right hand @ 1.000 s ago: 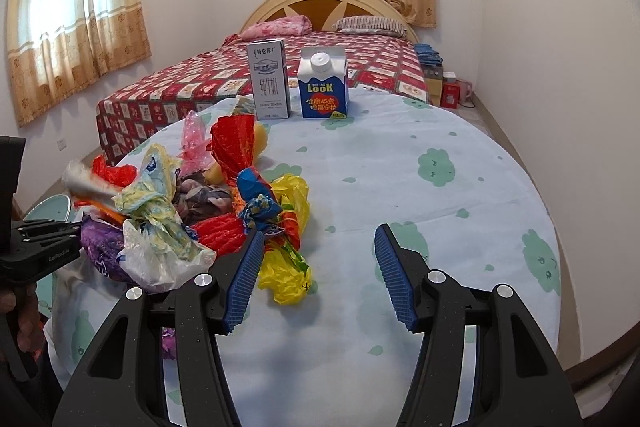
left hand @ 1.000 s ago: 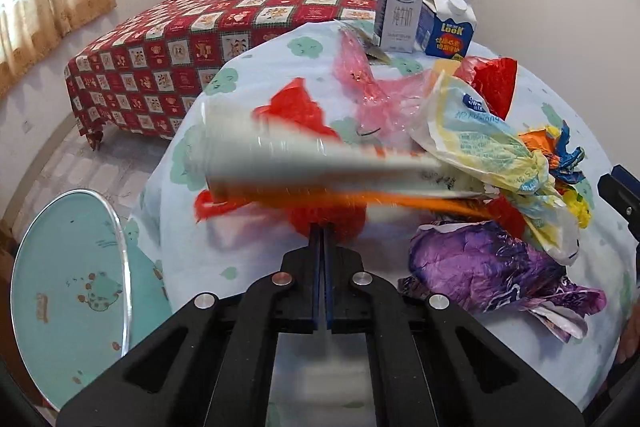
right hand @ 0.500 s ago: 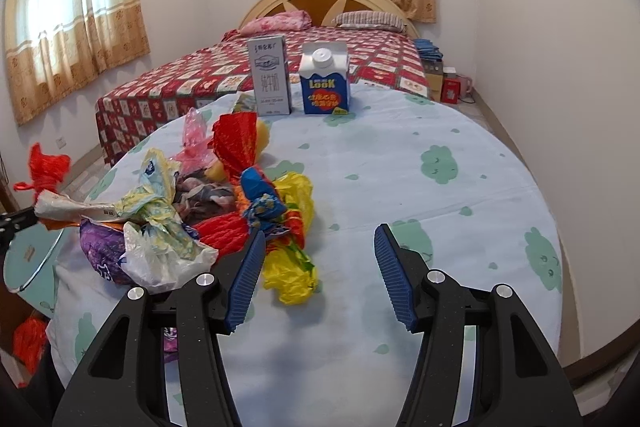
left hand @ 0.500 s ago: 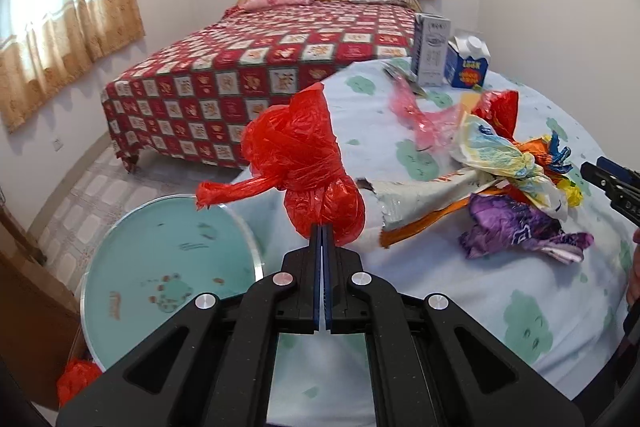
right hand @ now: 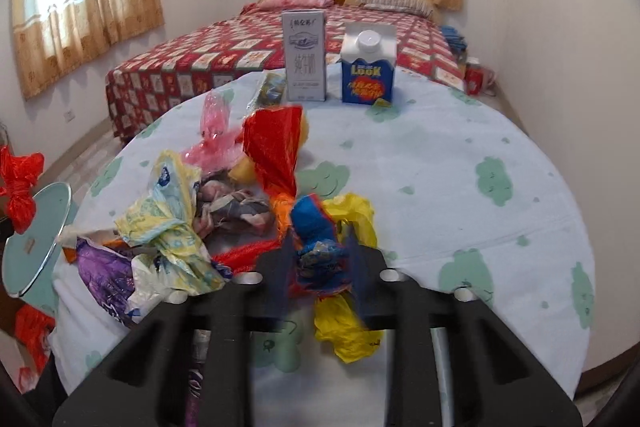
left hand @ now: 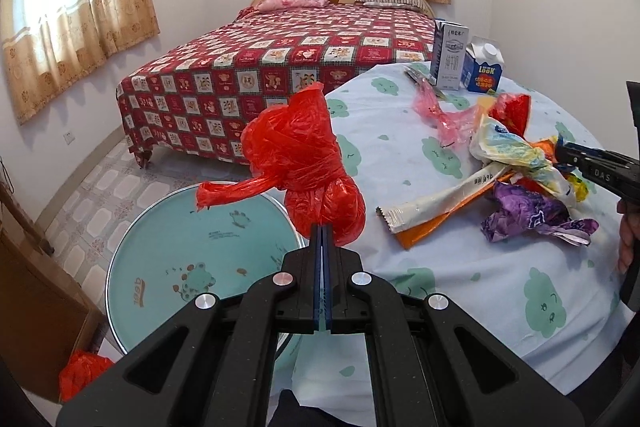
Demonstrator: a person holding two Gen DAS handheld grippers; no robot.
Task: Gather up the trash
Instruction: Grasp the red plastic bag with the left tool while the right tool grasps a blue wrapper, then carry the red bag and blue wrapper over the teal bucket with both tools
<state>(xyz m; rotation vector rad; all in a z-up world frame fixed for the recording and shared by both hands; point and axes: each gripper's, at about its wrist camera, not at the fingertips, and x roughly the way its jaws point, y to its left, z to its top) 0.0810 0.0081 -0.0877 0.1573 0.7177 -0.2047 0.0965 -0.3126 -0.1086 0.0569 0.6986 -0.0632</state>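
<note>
Bed (left hand: 304, 59) with red patchwork cover fills the upper centre of both views, headboard against the back wall

Round counter (right hand: 440, 187) under a pale cloth with green cloud prints takes the lower and right parts of both views. Round teal tray (left hand: 188, 259) sits off the counter's edge, lower left in the left wrist view

Trash pile (right hand: 192, 227) lies left of centre in the right wrist view: yellow-white wrapper, purple wrapper (left hand: 532, 219), pink film, red bag standing upright, long white-and-orange sachet (left hand: 444, 205) at the pile's near edge in the left wrist view

Two cartons stand upright side by side at the counter's far edge: grey-white carton (right hand: 303, 55) on the left, blue carton (right hand: 368, 69) with white cap on the right, close but apart

Left gripper (left hand: 322, 231), bottom centre of its own view: fingers fully together, clamped on the lower end of a knotted red plastic bag (left hand: 308, 163), which is held up in the air over the tray's edge, clear of the counter

Right gripper (right hand: 320, 259), bottom centre of its own view, blurred: fingers closing, pressed on a blue-and-orange wrapper bundle (right hand: 316, 243) at the pile's right side, yellow bag (right hand: 344, 327) bunched below and beside it
</note>
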